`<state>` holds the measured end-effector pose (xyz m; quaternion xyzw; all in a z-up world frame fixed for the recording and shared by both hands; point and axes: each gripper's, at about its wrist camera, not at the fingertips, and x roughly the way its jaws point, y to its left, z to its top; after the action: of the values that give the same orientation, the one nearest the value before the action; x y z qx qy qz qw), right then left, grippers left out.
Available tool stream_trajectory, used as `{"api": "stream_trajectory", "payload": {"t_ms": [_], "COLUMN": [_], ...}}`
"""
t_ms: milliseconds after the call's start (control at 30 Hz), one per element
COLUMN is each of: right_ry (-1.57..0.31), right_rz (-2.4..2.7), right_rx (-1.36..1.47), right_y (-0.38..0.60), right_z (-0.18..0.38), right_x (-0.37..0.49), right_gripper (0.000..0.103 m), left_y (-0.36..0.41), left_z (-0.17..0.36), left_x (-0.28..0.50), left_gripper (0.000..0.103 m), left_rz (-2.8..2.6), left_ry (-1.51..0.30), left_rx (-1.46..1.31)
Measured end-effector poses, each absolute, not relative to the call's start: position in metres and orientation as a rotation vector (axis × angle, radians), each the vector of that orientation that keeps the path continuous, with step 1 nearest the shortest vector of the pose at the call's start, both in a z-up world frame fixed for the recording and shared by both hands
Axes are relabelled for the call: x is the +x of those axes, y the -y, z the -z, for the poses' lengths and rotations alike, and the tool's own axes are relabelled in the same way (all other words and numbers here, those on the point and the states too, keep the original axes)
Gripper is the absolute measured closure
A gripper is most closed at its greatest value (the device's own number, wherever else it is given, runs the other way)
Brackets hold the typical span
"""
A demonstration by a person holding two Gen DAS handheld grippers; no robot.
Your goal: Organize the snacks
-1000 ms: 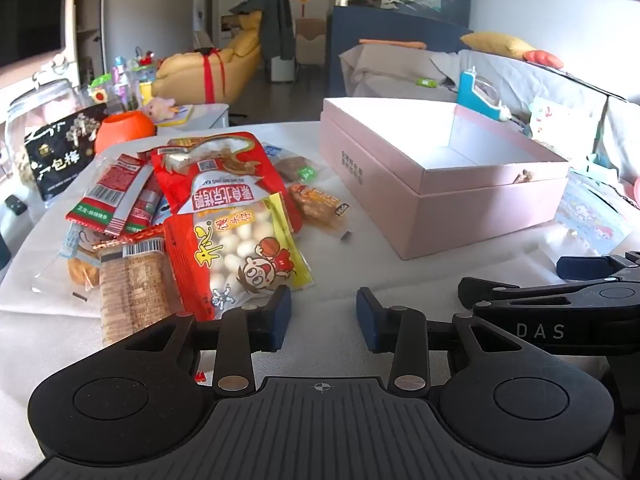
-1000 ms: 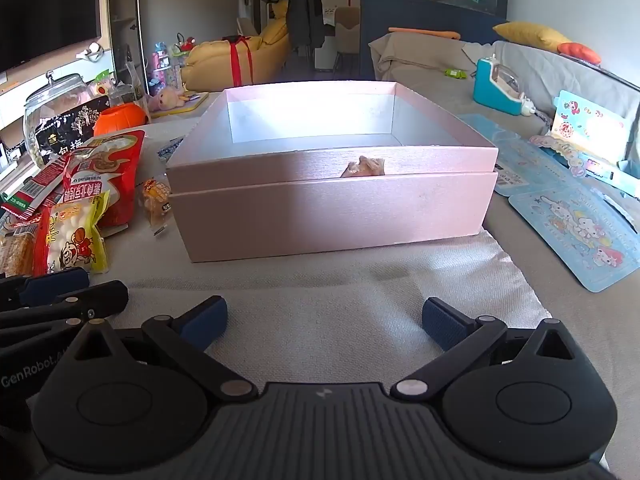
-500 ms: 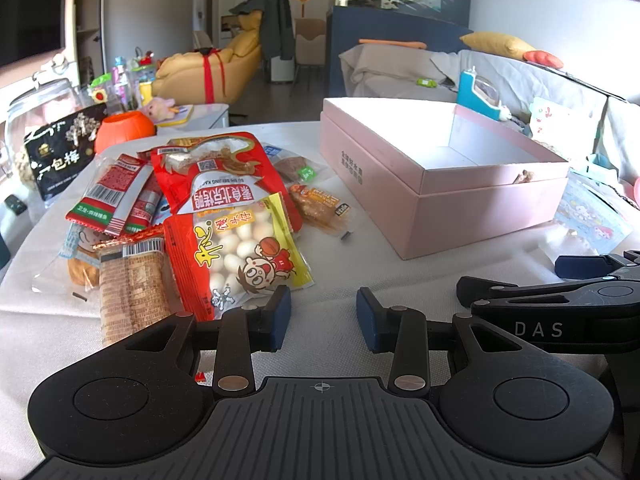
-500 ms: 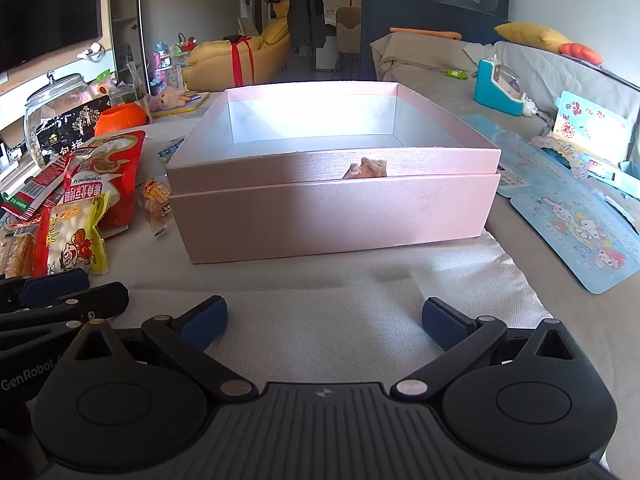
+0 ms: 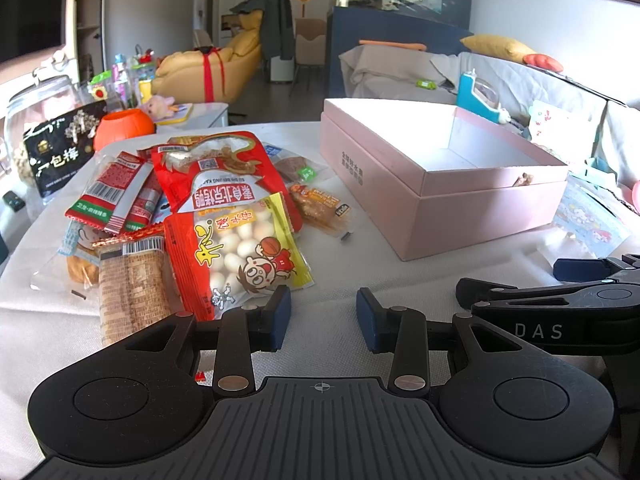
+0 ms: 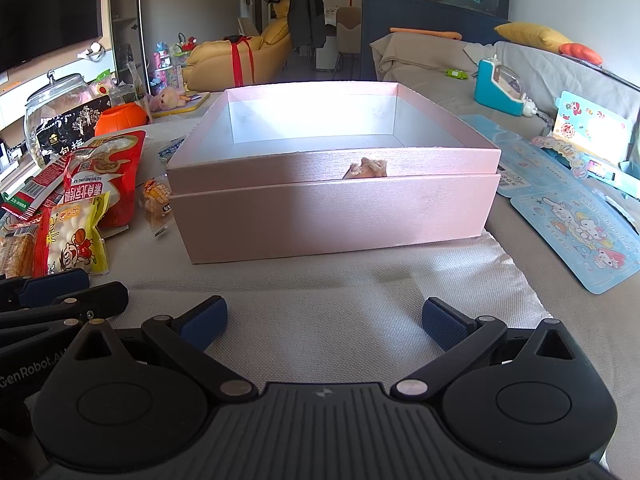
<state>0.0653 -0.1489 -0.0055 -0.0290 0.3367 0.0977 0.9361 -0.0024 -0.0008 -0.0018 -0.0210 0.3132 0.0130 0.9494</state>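
Snacks (image 5: 208,216) lying heaped on the cloth at left, waiting to be sorted; pink box (image 6: 332,196) sitting open and nearly empty at centre, ready to take them. Left gripper (image 5: 323,314) hovering half spread, empty, just short of the nearest packet; right gripper (image 6: 325,320) spread wide, empty, facing the box

"DAS" is printed on the right gripper (image 5: 568,308), and "GenRobot.A" on the left gripper (image 6: 60,312).
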Motion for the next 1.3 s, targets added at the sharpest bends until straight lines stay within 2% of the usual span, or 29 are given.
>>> {"api": "stream_trajectory", "payload": {"t_ms": [1300], "right_ry": [-0.688], "right_rz": [-0.200], "right_rx": [-0.059], "right_y": [0.1493], "right_z": [0.0055], "right_x": [0.0651], "right_gripper": [0.000], "left_y": [0.0010], "left_z": [0.0012], "left_x": [-0.0005], "left_gripper": [0.061], "left_rz": [-0.029], "left_ry": [-0.638], "left_rx": [-0.036]}}
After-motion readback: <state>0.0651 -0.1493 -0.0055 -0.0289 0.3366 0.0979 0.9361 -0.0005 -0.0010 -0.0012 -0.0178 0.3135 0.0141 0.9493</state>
